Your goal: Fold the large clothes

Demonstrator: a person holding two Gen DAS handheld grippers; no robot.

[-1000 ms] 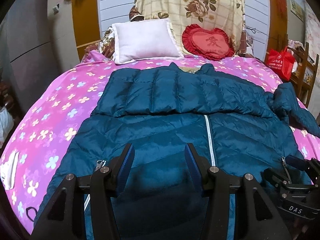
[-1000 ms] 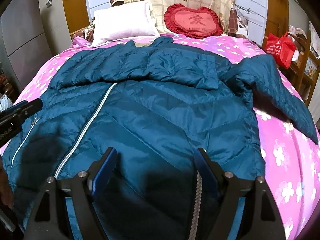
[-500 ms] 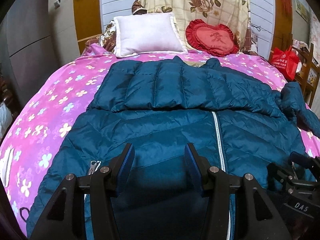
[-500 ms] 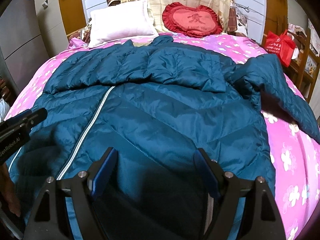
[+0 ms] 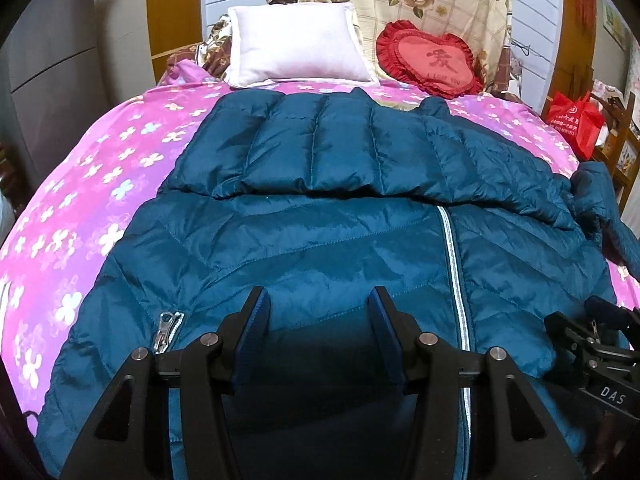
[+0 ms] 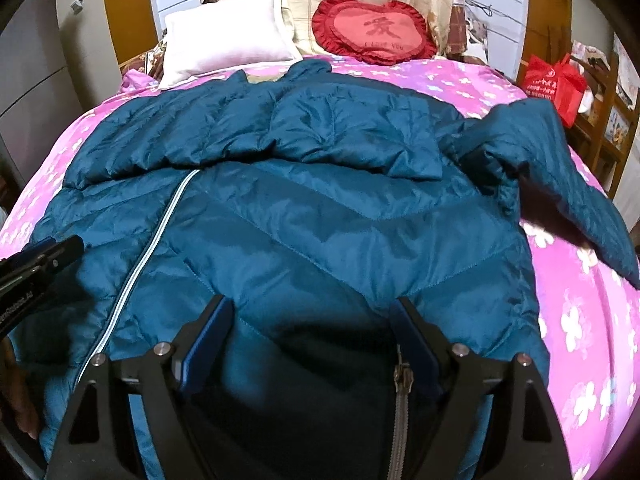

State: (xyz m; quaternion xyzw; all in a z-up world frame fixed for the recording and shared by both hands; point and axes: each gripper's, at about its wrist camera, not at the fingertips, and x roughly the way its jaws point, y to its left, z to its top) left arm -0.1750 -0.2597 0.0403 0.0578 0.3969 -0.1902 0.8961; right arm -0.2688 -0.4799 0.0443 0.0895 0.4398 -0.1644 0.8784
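Note:
A large teal puffer jacket (image 5: 320,236) lies front up on the bed, zipped, also in the right wrist view (image 6: 320,232). One sleeve (image 5: 312,152) is folded across the chest; the other sleeve (image 6: 560,168) lies out to the right. My left gripper (image 5: 318,300) is open, low over the jacket's lower left part beside a pocket zipper (image 5: 166,326). My right gripper (image 6: 310,308) is open, low over the lower right part by a pocket zipper (image 6: 400,380). Neither holds anything.
The bed has a pink flowered cover (image 5: 100,184). A white pillow (image 5: 296,48) and a red heart cushion (image 5: 432,60) lie at the head. A red bag (image 6: 554,80) and wooden shelves stand at the right. A grey cabinet (image 5: 48,60) stands at the left.
Both grippers have dropped lower and closer to the jacket's hem area. Both stay open; the jacket has not moved.

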